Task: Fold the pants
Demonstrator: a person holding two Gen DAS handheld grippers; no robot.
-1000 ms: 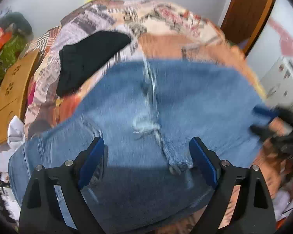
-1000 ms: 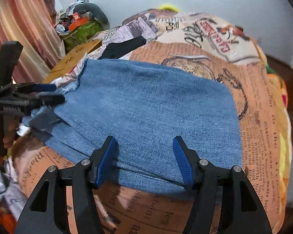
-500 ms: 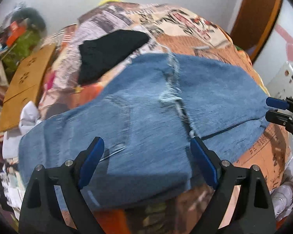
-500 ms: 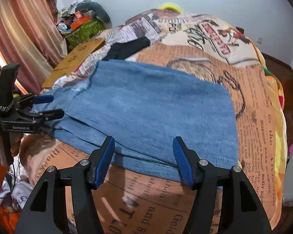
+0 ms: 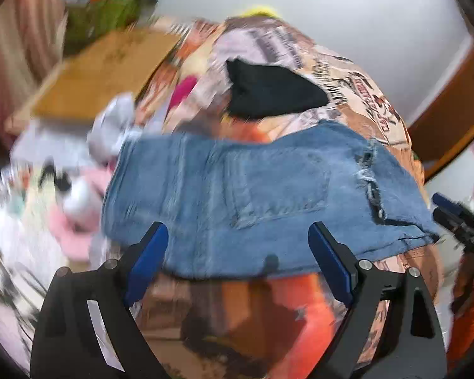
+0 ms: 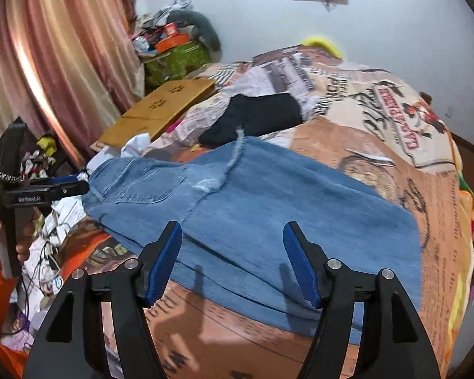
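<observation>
Across frame centre, on bed [image 6: 379, 170]: jeans [image 6: 268, 199] folded once, flat. Left gripper [image 5: 237, 252] fingers spread, empty. Right gripper [image 6: 233, 262] fingers just opening, nothing between. Judged: fold released; next needs fresh grip on one end for second fold.

Blue denim pants [image 6: 268, 208] — folded, flat on bed, frayed hem uppermost.

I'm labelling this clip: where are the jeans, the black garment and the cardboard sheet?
jeans [image 6: 300, 195]: right wrist view, on the flat denim of the folded leg.
black garment [image 6: 262, 117]: right wrist view, on its middle.
cardboard sheet [image 6: 161, 110]: right wrist view, on its top face.
</observation>
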